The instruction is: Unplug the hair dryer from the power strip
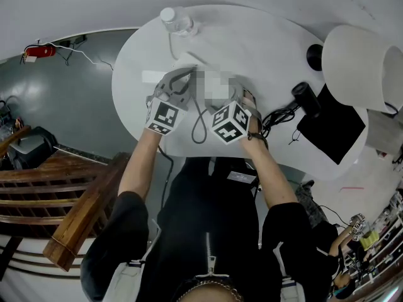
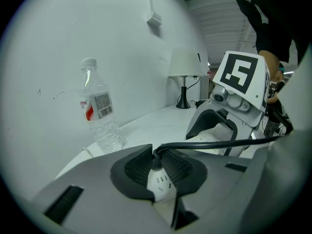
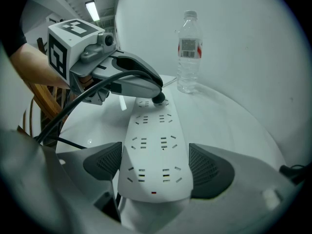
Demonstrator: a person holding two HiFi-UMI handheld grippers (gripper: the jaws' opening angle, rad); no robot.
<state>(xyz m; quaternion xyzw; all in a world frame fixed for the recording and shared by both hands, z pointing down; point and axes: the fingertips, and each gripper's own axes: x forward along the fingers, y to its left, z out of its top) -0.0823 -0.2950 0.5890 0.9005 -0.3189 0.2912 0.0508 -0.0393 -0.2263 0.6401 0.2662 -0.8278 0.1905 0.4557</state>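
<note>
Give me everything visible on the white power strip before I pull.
The long white plastic power strip lies flat on the white round table, sockets up in two rows, a small red mark near its close end. The right tool clamps that end by its sides. At the far end one black plug with a black cord sits in a socket, pinched by the left tool.

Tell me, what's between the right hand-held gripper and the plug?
Empty sockets of the white power strip, running from the right hand-held gripper to the plug. The right gripper view shows it.
</note>
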